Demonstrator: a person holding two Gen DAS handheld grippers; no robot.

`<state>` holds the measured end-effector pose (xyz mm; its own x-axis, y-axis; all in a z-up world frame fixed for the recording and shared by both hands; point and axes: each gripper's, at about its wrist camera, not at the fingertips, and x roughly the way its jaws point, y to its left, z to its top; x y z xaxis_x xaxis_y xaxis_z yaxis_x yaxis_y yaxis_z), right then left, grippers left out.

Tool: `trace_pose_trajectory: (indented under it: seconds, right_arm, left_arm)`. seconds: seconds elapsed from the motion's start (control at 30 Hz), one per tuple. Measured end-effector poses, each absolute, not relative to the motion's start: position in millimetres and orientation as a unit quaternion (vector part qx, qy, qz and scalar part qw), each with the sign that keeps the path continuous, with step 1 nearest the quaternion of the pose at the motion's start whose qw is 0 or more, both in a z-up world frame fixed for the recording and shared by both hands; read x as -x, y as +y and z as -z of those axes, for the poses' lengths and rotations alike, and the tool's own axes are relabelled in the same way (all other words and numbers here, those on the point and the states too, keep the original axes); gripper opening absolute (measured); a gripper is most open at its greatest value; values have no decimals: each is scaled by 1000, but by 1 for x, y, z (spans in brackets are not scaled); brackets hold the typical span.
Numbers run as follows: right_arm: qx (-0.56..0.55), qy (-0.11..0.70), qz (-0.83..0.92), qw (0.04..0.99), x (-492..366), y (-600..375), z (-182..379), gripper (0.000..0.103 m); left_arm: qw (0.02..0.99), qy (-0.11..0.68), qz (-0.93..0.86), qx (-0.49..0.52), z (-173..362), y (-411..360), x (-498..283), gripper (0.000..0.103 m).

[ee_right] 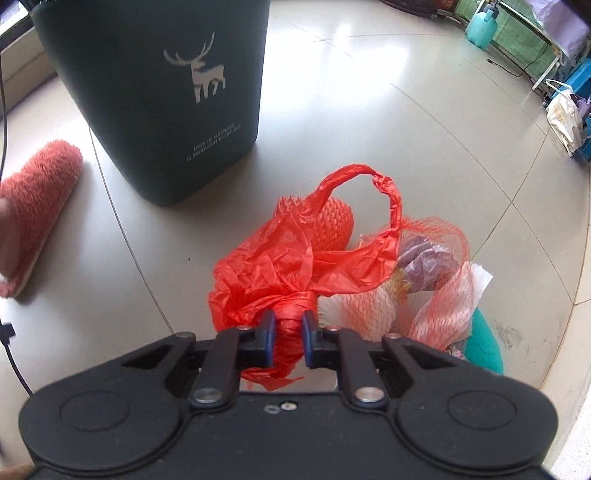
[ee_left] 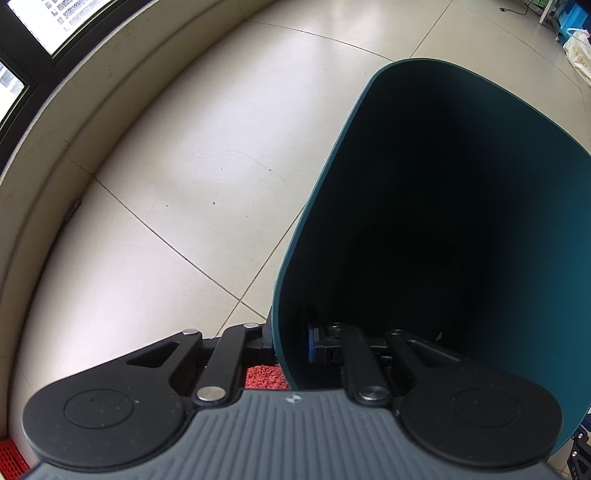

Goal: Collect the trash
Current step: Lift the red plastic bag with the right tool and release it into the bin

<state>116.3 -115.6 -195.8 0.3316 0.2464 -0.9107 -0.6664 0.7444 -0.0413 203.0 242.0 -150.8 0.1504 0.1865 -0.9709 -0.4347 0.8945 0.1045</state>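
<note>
A dark green trash bin [ee_right: 159, 96] with a white deer print stands on the tiled floor at the upper left of the right wrist view. In the left wrist view my left gripper [ee_left: 291, 343] is shut on the bin's rim [ee_left: 284, 295], one finger outside and one inside the wall; its dark inside [ee_left: 461, 240] fills the right half. My right gripper [ee_right: 288, 339] is shut on the twisted neck of a red plastic bag [ee_right: 295, 266]. The bag lies on a pile with an orange mesh net [ee_right: 436, 295], a purple wrapper [ee_right: 424, 262] and white paper [ee_right: 480, 280].
A red fluffy slipper [ee_right: 37, 210] on a foot is at the left of the right wrist view. A wall base and window [ee_left: 44, 92] run along the left. A white bag [ee_right: 565, 118], blue crates and a teal jug [ee_right: 480, 26] stand far right. Black cable [ee_right: 11, 347] hangs left.
</note>
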Motion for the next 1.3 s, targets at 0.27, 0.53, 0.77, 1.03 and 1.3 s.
trace_pose_trajectory:
  seconds: [0.27, 0.53, 0.77, 1.03, 1.3]
  right_arm:
    - [83, 427, -325, 840, -140, -95, 79, 12]
    - [24, 362, -361, 859, -146, -62, 8, 12]
    - [37, 355, -375, 855, -159, -4, 23, 12]
    - [80, 399, -359, 840, -170, 59, 77, 12]
    - [112, 440, -350, 819, -176, 83, 112, 12]
  left_arm:
    - [751, 620, -201, 103, 149, 246, -202, 13]
    - [755, 617, -188, 120, 148, 255, -200, 13]
    - [758, 613, -180, 130, 149, 261, -197, 13]
    - [769, 605, -172, 114, 149, 256, -192, 13]
    - [783, 592, -160, 100, 149, 251, -186, 13]
